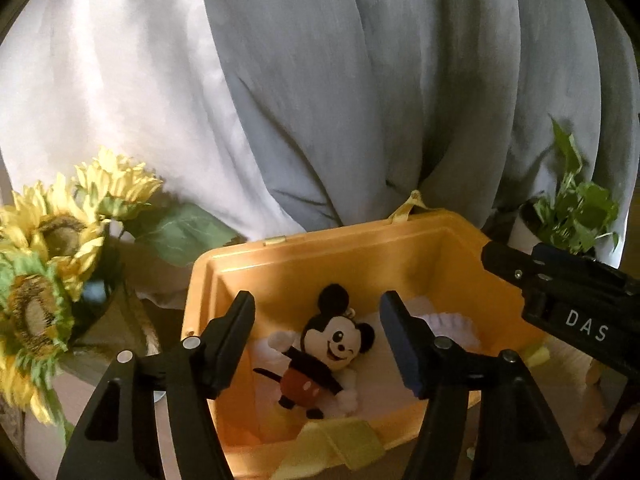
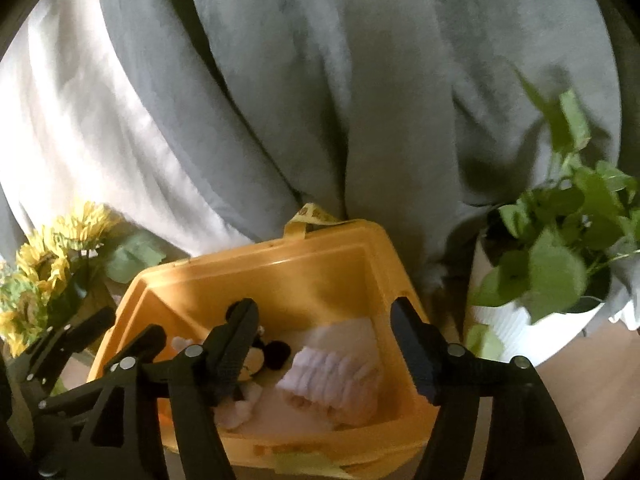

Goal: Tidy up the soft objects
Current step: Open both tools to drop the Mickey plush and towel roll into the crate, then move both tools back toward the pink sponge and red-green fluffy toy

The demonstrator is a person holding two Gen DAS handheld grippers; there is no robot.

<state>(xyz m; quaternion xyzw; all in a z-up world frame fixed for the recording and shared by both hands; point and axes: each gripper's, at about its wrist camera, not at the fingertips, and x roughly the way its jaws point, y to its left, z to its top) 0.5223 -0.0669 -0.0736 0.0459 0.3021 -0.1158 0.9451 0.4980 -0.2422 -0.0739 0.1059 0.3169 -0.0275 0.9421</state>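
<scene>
Black claw arms are seen up close. Both the left claw [image 1: 318, 334] and right claw [image 2: 324, 340] are held open, nothing gripped. Just below the left claw, the mouse toy [image 1: 320, 354] is laid slantwise in the yellow box [image 1: 400, 240], beside a folded cloth [image 2: 340, 368]

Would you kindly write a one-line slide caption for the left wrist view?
Open left tongs hover over a mouse plush toy lying in a yellow bin, sunflowers to the left.
</scene>
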